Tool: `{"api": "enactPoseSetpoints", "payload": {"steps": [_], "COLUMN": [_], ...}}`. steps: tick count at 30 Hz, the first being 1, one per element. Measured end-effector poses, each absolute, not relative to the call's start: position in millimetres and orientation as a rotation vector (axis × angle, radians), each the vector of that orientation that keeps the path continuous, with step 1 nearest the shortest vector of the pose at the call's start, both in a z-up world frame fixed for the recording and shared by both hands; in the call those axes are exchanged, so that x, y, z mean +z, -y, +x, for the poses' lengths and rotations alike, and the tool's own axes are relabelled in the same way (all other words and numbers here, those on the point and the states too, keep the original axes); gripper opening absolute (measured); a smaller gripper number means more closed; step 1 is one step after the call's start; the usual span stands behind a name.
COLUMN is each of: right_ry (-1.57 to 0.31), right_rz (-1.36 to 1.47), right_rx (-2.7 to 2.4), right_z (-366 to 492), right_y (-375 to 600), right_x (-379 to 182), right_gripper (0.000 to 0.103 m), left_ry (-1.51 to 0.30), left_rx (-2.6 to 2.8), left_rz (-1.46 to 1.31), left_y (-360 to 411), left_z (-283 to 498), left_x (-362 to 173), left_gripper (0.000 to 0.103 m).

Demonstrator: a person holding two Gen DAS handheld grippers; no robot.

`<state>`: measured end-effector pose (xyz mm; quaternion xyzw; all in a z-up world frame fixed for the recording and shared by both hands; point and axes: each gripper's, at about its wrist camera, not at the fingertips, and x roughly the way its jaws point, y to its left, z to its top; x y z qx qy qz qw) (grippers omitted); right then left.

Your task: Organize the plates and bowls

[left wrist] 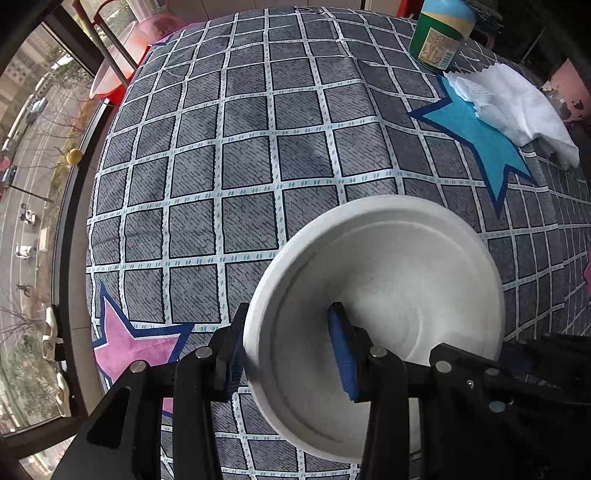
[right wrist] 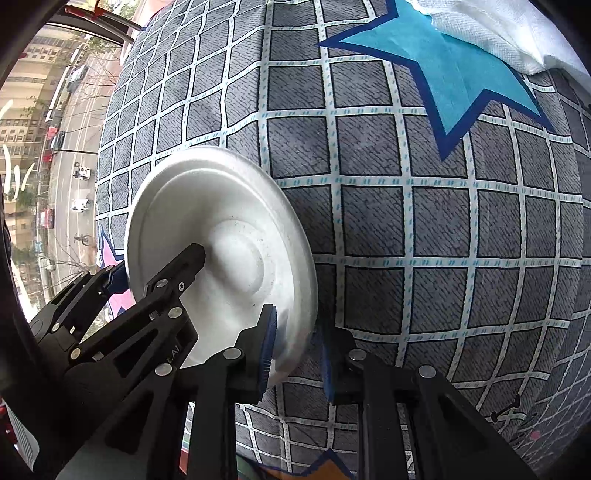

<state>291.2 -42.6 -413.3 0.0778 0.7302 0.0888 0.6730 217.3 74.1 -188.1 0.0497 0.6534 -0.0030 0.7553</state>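
A white plate (left wrist: 388, 288) is tilted above the checked tablecloth. In the left wrist view my left gripper (left wrist: 288, 347) straddles its near-left rim, one blue-padded finger outside, one inside the dish; the gap is wide. The same plate shows in the right wrist view (right wrist: 229, 236), on edge, underside toward the camera. My right gripper (right wrist: 295, 350) has its blue pads on either side of the plate's lower right rim, with a gap. The left gripper (right wrist: 162, 280) is also there, on the plate's left side. No bowl is in view.
A green jar with a blue lid (left wrist: 439, 33) stands at the far right of the table. A white crumpled cloth (left wrist: 517, 107) lies beside it on a blue star; it also shows in the right wrist view (right wrist: 498, 33). A window with a railing runs along the left.
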Motion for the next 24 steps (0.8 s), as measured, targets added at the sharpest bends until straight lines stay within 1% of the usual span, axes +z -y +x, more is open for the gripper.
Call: {"api": "enactPoseSetpoints", "payload": {"steps": [2,5,7,8,9,10,12,14,24], "right_ry": [-1.632,-1.63,-1.616,-1.613,-1.613,-1.612,-1.63,-1.654,-1.724], "right_rz": [0.194,0.237,0.269,0.261,0.242,0.225,0.198,0.178,0.221], "right_rx": [0.178,0.193,0.206,0.213,0.224,0.233,0.243,0.235,0.146], "right_z": [297,302,305,307,309,309,309,299,248], "right_y": [54,64,66,66,64,61,59,56,128], "right_x": [-411,-411,-411,-410,-409,-408,-410,-412,-409], "right_gripper": [0.022,0.022,0.022,0.022,0.022,0.022,0.015,0.014,0.014], "left_ry": [-1.416,-1.413,-1.416,-1.415,-1.414,-1.415,-1.428,-1.446,-1.481], "left_rx": [0.01,0.016,0.01,0.001,-0.007,0.005,-0.006,-0.026,-0.141], "left_rz": [0.113,0.073,0.036,0.021,0.021,0.041,0.051,0.057,0.15], "left_y": [-69,-68,-72,-76,-76,-76,-63,-44,45], "left_z": [222,226,228,226,225,223,216,207,158], "left_x": [-188,-188,-190,-191,-191,-191,-189,-188,-191], "left_gripper": [0.064,0.07,0.067,0.059,0.054,0.053,0.046,0.042,0.04]}}
